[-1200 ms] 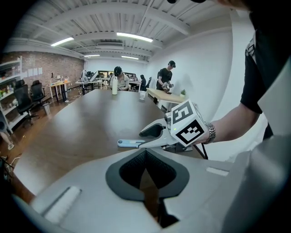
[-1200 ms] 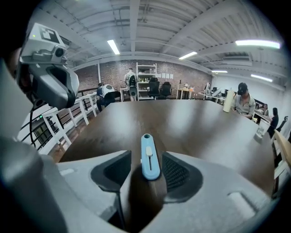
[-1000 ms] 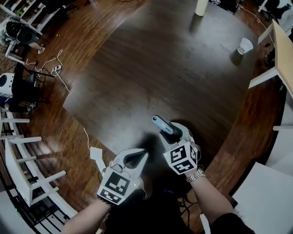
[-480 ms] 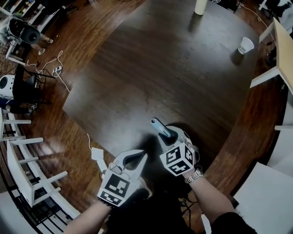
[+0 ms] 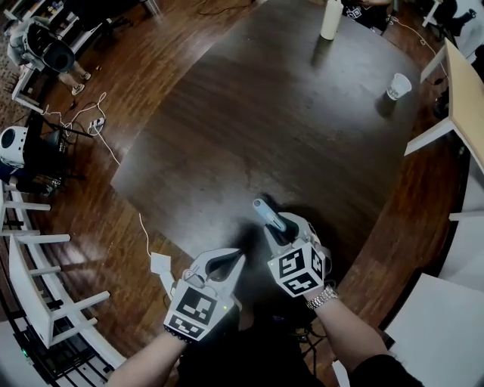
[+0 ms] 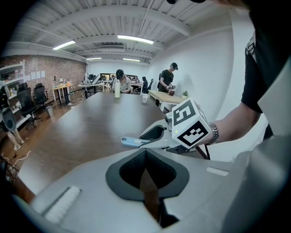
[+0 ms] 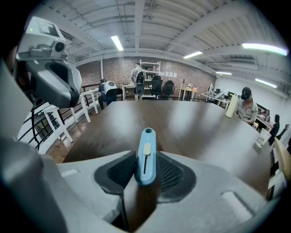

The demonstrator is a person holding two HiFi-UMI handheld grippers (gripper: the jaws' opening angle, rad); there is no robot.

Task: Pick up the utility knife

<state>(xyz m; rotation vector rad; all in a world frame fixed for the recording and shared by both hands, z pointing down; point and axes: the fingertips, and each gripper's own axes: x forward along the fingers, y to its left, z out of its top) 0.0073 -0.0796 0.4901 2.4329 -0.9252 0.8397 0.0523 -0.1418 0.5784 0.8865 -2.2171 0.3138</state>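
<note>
The utility knife [image 5: 267, 211] is light blue with a pale slider, and it sticks out forward from my right gripper [image 5: 277, 227], just above the dark table [image 5: 287, 113]. In the right gripper view the knife [image 7: 146, 157] stands between the two dark pads, which press on its sides as the jaws are closing. The left gripper view shows the knife [image 6: 133, 141] from the side, clear of the tabletop. My left gripper [image 5: 231, 261] hovers to the left of it near the table's edge, its jaws together [image 6: 146, 159] with nothing in them.
A paper cup [image 5: 398, 85] and a white bottle [image 5: 331, 19] stand at the table's far end. A cable and white adapter [image 5: 160, 263] lie on the wooden floor at left, beside white frames [image 5: 45, 249]. A light table [image 5: 463, 91] is at right. People sit in the background.
The right gripper's jaws have closed on the knife and it has risen a little with it. The left gripper has stayed where it was.
</note>
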